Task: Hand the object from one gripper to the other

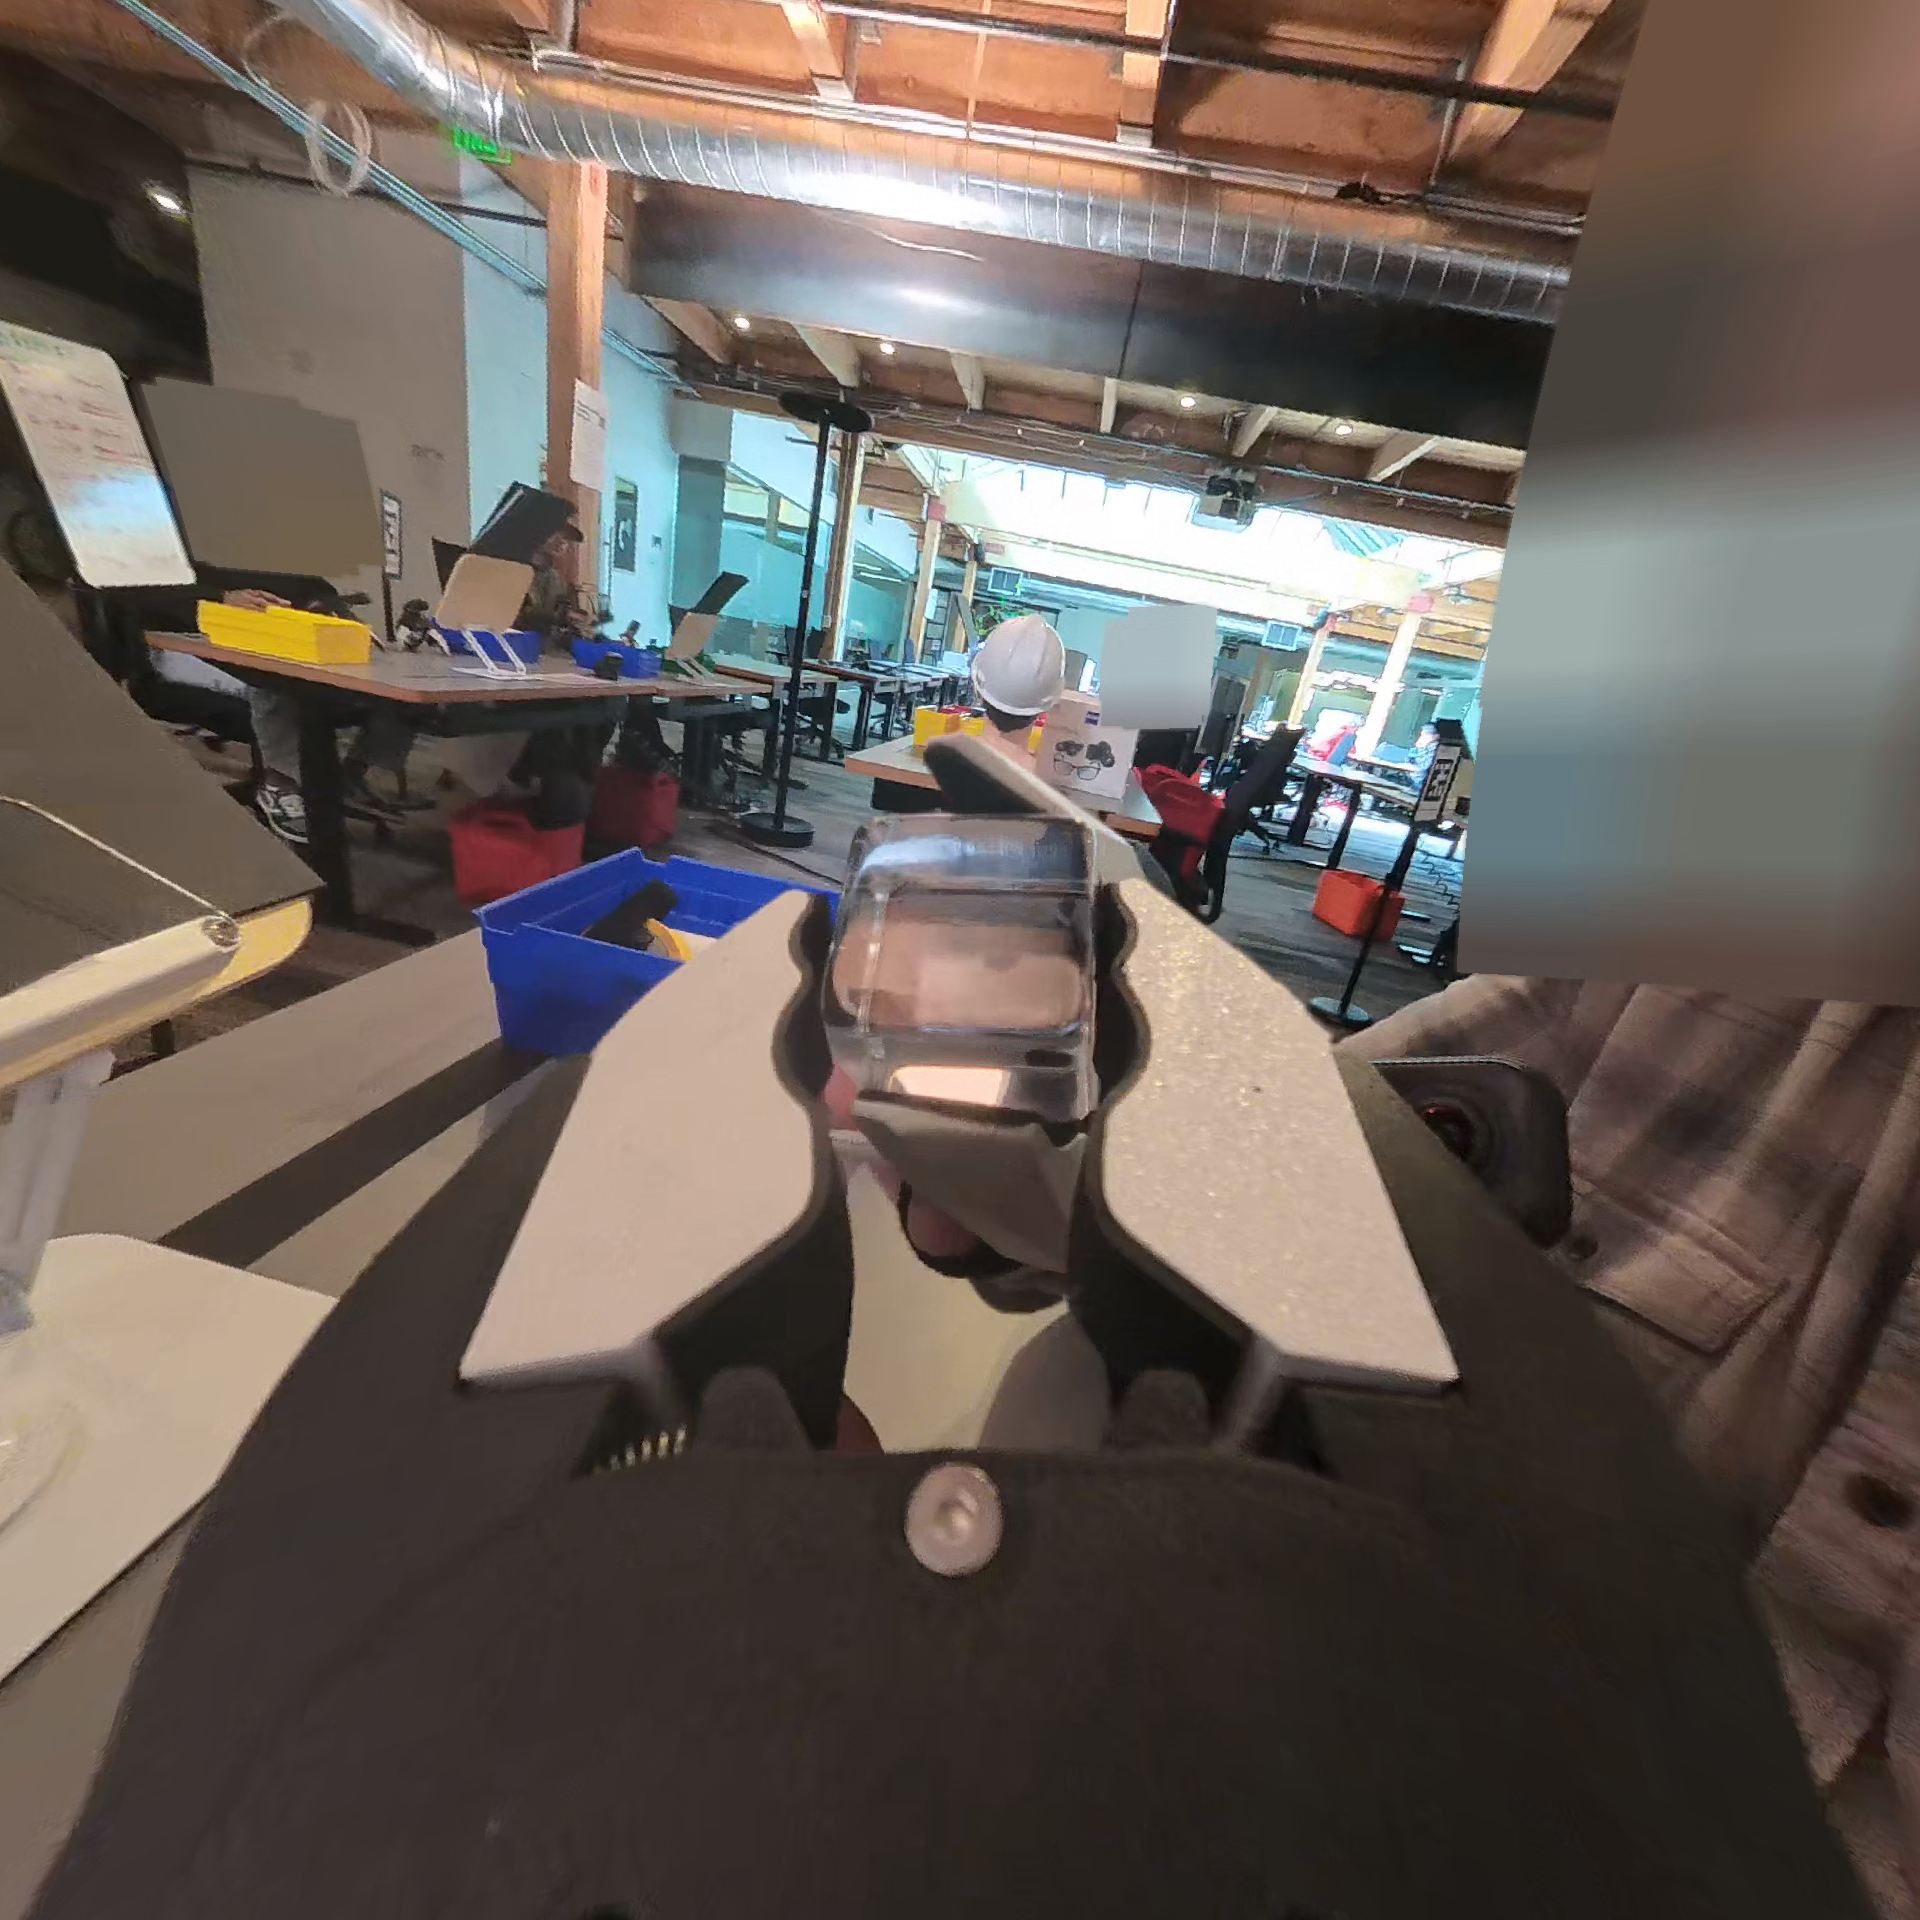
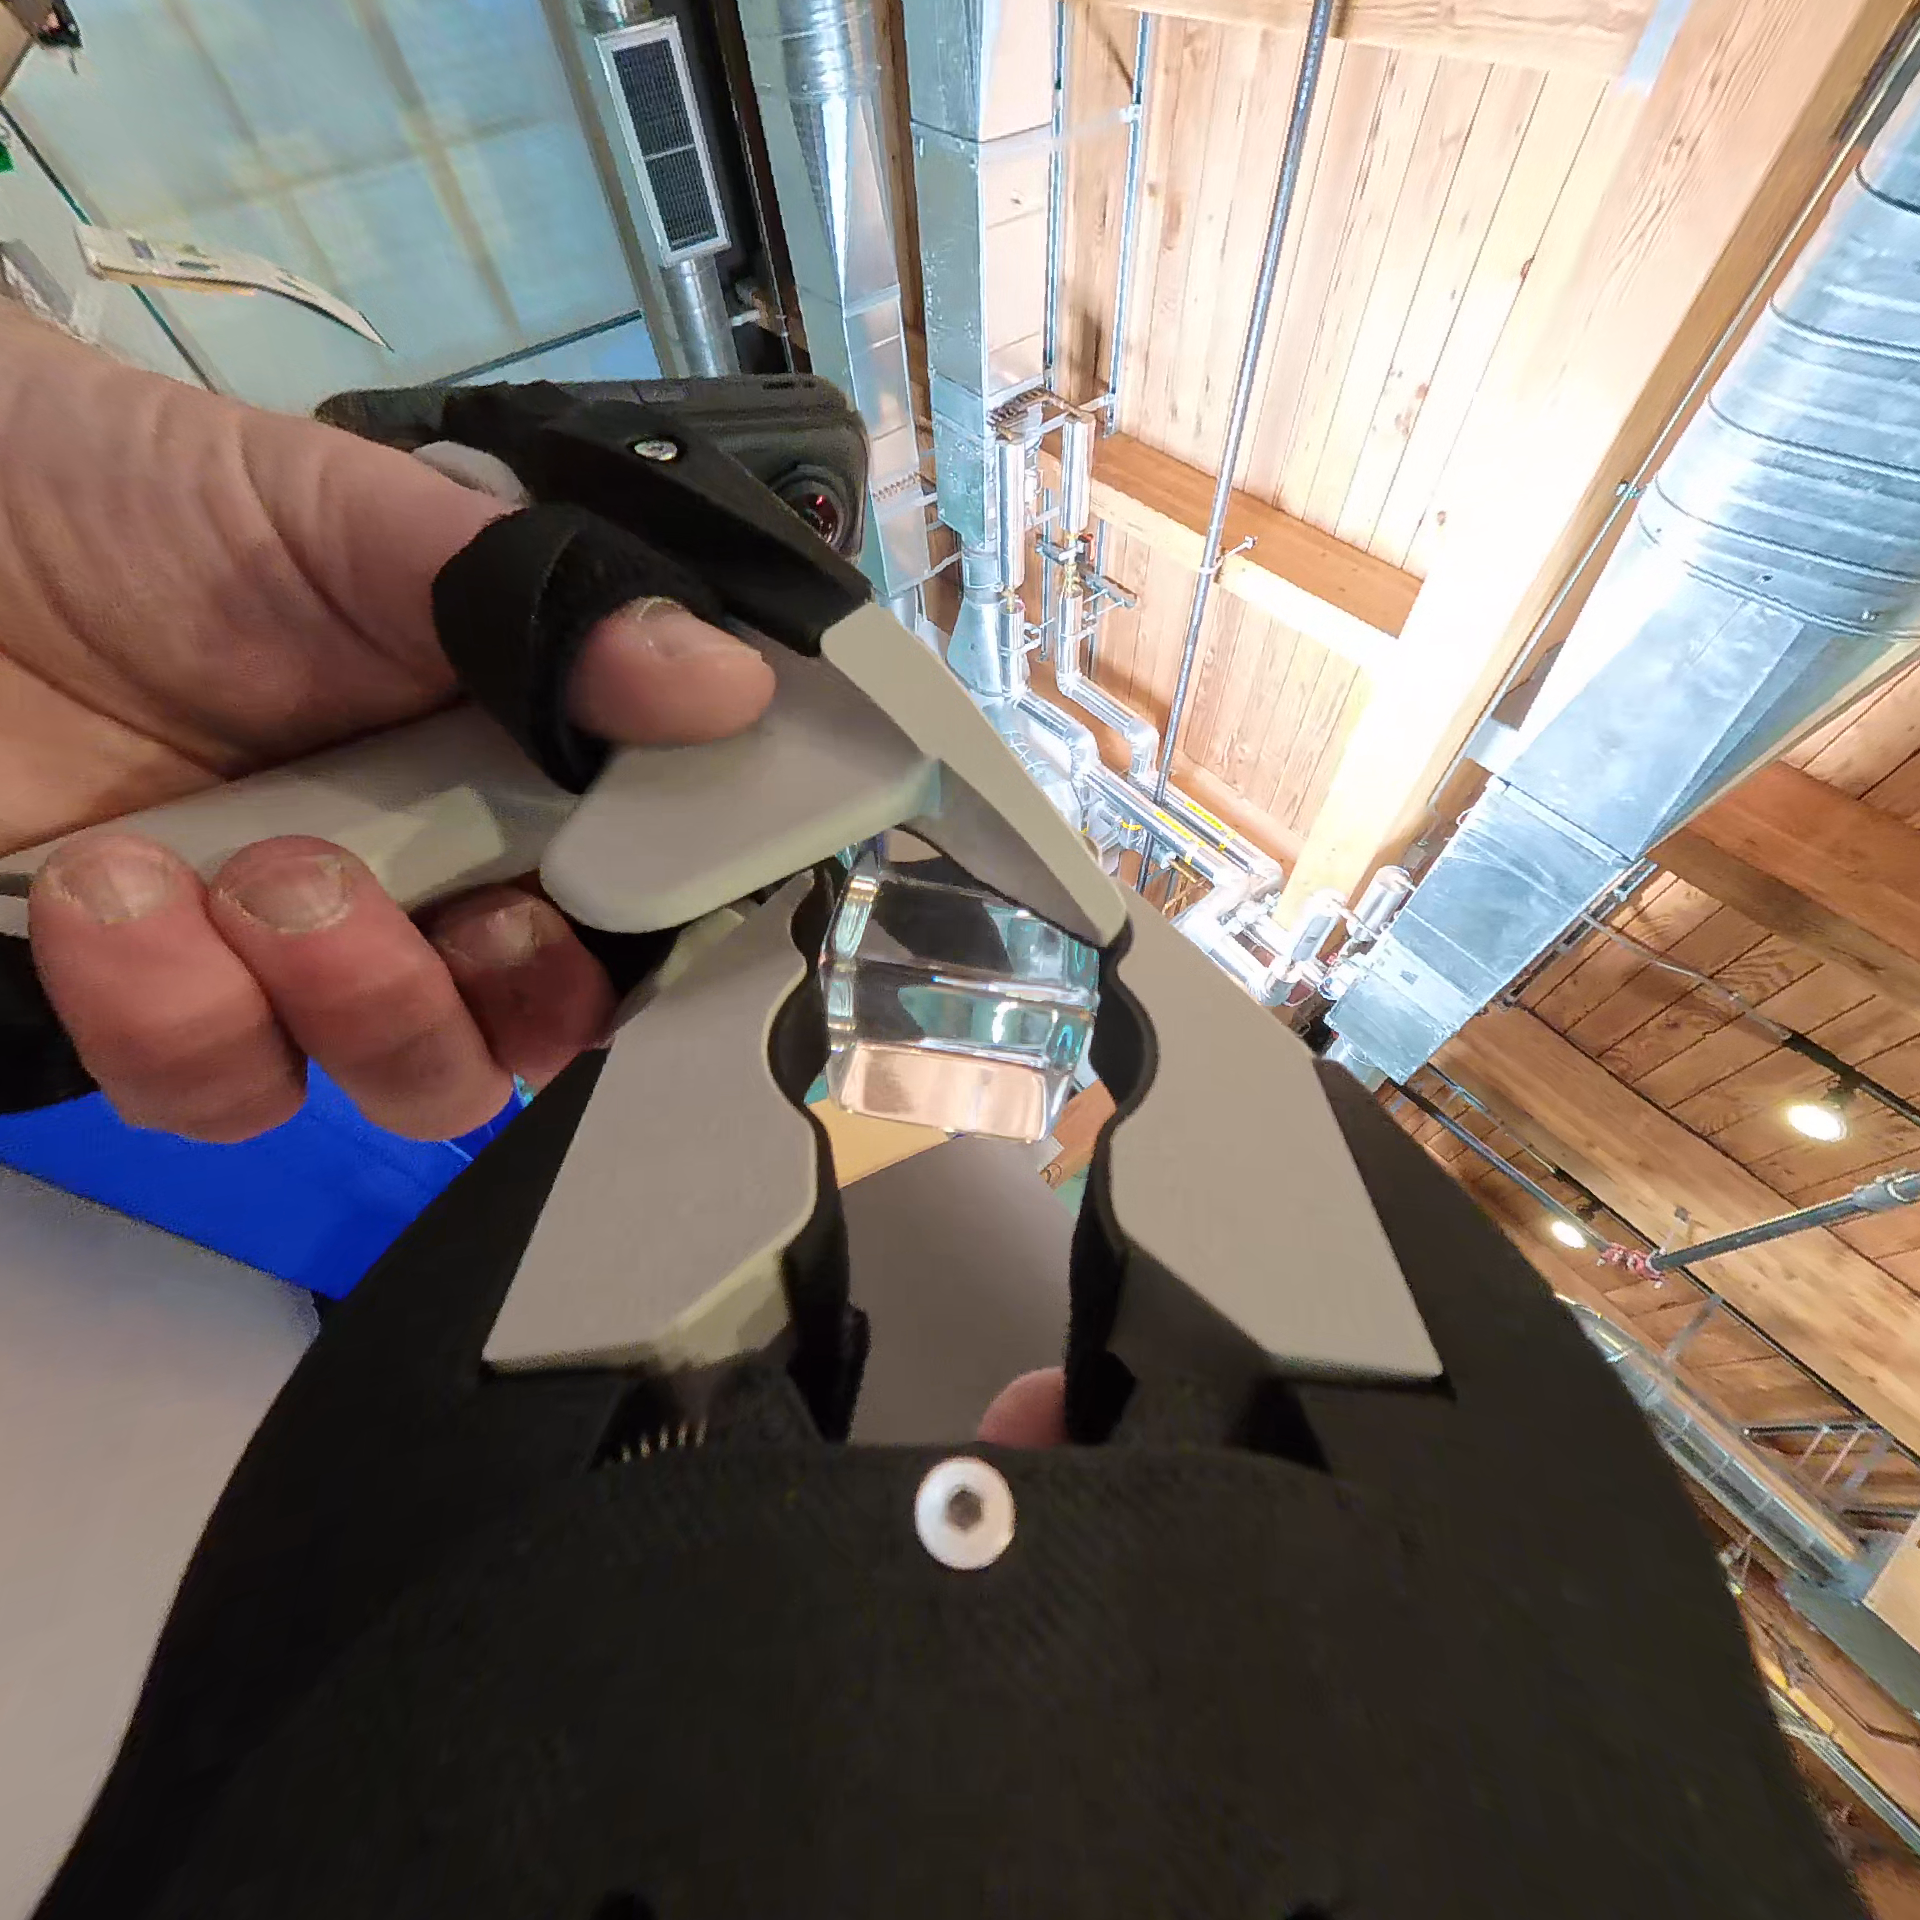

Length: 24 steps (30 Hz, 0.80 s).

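A clear glass-like cube hangs in mid-air between both grippers. In the left wrist view my left gripper closes on the cube's left and right sides. The right gripper's grey fingers clamp the cube from above and below. In the right wrist view the cube sits between the fingertips of my right gripper, which is shut on it. The left gripper's upper finger lies across the cube's top, held by a bare hand.
A grey table lies below with a blue bin holding dark items. A white stand is at the left. The person's plaid shirt is close on the right. The right wrist view looks up at ceiling ducts. Only a small space, under 4 cm, lies between the two pairs of fingers.
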Each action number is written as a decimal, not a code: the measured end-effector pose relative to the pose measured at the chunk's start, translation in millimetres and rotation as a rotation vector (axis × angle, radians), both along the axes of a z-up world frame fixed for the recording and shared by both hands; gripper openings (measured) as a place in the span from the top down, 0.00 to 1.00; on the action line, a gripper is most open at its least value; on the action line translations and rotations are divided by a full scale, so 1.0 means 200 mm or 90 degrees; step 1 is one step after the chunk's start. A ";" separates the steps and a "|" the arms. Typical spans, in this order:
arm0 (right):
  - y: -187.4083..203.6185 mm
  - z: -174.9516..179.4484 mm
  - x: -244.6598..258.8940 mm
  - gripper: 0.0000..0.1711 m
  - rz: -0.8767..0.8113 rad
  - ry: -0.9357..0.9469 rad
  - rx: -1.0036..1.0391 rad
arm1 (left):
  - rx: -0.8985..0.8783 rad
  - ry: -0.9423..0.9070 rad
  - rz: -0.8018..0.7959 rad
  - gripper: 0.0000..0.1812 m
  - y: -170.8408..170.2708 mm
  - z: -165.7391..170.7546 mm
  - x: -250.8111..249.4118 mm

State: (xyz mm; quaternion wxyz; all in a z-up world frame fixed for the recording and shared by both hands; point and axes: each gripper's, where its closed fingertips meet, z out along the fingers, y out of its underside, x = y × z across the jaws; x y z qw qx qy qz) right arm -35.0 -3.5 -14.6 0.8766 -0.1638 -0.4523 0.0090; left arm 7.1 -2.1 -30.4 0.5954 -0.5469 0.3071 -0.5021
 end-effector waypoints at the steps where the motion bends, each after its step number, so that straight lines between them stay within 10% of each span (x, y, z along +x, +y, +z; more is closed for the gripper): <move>1: 0.00 0.00 0.00 0.73 -0.004 -0.006 0.002 | 0.005 0.008 0.009 0.74 0.01 0.00 -0.01; 16: -0.12 -0.31 -0.02 0.69 0.140 -0.397 0.011 | 0.023 0.549 -0.137 0.74 -0.10 -0.29 -0.14; 24: -0.09 -0.31 -0.08 0.75 0.076 -0.385 0.048 | 0.000 0.544 -0.183 0.73 -0.10 -0.28 -0.10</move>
